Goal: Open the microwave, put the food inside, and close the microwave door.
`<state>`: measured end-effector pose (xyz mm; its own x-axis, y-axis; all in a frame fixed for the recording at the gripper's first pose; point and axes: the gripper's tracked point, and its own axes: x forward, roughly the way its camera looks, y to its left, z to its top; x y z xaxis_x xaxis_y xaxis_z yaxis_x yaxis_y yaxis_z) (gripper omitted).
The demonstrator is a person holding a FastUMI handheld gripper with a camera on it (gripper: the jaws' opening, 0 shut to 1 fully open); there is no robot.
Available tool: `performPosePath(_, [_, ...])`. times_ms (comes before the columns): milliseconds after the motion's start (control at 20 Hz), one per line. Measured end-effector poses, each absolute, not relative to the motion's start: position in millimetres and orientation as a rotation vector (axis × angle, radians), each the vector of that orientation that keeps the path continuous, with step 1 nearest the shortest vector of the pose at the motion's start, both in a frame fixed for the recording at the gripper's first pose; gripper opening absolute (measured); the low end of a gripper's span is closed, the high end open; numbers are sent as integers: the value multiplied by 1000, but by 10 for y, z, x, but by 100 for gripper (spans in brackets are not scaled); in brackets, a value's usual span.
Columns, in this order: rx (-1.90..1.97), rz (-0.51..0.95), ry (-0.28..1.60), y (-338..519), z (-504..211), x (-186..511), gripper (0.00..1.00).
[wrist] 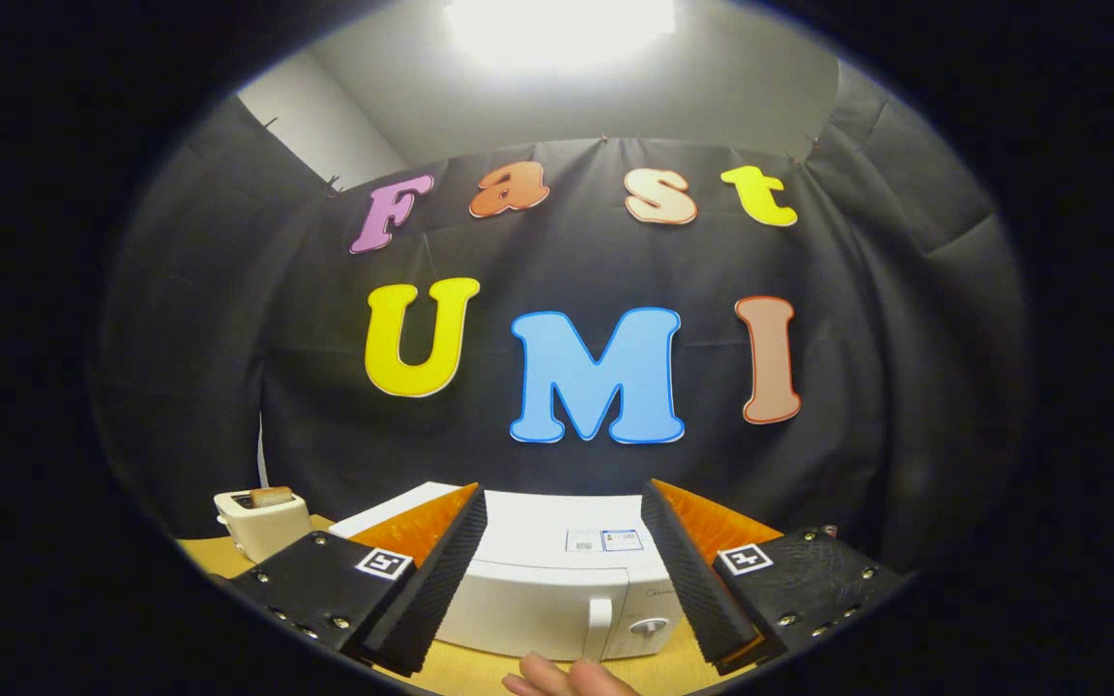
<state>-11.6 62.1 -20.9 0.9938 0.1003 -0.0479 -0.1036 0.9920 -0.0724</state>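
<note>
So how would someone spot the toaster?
Start at the white box-shaped microwave on the wooden table, seen between the open claw fingers. Left of it stands the small cream toaster, set apart by toast poking from its slot.

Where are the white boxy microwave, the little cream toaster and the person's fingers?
white boxy microwave [528, 607]: gripper view, its closed front door, between the open fingers.
little cream toaster [265, 527]: gripper view, its side wall.
person's fingers [567, 679]: gripper view, fingers on the wooden table.
</note>
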Motion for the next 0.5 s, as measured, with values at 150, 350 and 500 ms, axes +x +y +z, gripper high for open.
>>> performPosePath(150, [-56, 140, 60, 713, -242, -168, 99])
performPosePath(350, [-80, 97, 61, 624, -254, -98, 99])
performPosePath(500, [-88, 75, 63, 561, -280, -63, 99])
